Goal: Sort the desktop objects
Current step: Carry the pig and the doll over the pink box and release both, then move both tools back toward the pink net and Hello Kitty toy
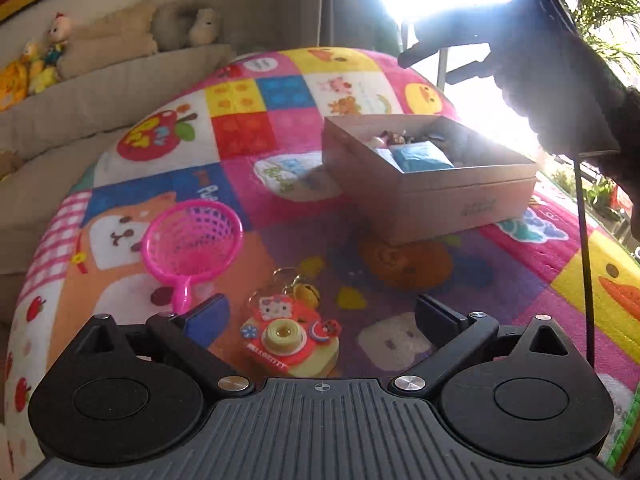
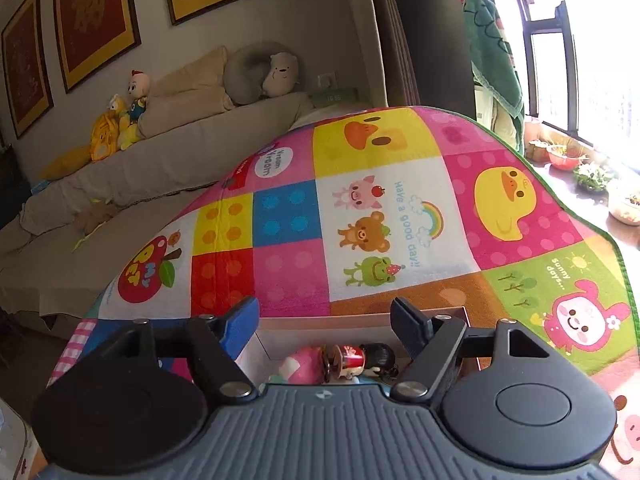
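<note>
Toys on the mat, box partly filled

A red toy camera point(image 1: 290, 338) with keyring lies flat between the left gripper's point(image 1: 322, 316) spread fingers; a pink net scoop point(image 1: 192, 246) lies ahead to their left. The open cardboard box point(image 1: 460, 196), ahead right, holds a blue packet point(image 1: 420, 156) and small figures point(image 2: 348, 360).

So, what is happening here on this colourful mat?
A person is sorting small toys into a cardboard box on a patchwork play mat, with a two-finger gripper in each hand. The left gripper is open, with a red Hello Kitty toy camera keychain lying on the mat between its fingers, not gripped. A pink toy net lies beside it. The right gripper hangs open over the box, where a few small toys already lie.
</note>
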Tool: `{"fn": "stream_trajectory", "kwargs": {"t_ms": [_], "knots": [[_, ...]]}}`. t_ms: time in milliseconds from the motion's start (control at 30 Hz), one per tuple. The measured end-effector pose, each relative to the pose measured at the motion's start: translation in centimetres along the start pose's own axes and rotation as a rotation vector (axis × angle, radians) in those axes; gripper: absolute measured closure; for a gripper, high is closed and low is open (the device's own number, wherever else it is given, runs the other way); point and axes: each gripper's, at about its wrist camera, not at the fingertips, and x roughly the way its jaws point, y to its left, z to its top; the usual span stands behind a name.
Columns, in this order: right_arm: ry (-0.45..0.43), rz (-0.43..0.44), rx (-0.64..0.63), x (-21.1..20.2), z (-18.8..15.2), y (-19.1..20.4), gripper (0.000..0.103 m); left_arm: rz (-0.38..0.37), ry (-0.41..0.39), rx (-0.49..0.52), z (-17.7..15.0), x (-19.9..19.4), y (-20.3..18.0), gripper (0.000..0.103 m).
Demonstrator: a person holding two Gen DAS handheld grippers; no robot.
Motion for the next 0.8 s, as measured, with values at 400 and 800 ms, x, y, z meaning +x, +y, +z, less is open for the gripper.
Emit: {"fn": "stream_trajectory", "kwargs": {"t_ms": [400, 800], "knots": [[-0.041, 0.154, -0.335, -8.8, -8.4, 6.6, 0.019, 0.150, 0.011, -0.173, -0.5, -1.2, 3.6, 0.001], [-0.138, -0.278, -0.186, -7.8, -10.0, -0.3, 0.021, 0.070, 0.008, -0.143, -0.6, -1.3, 2.4, 0.000]]}}
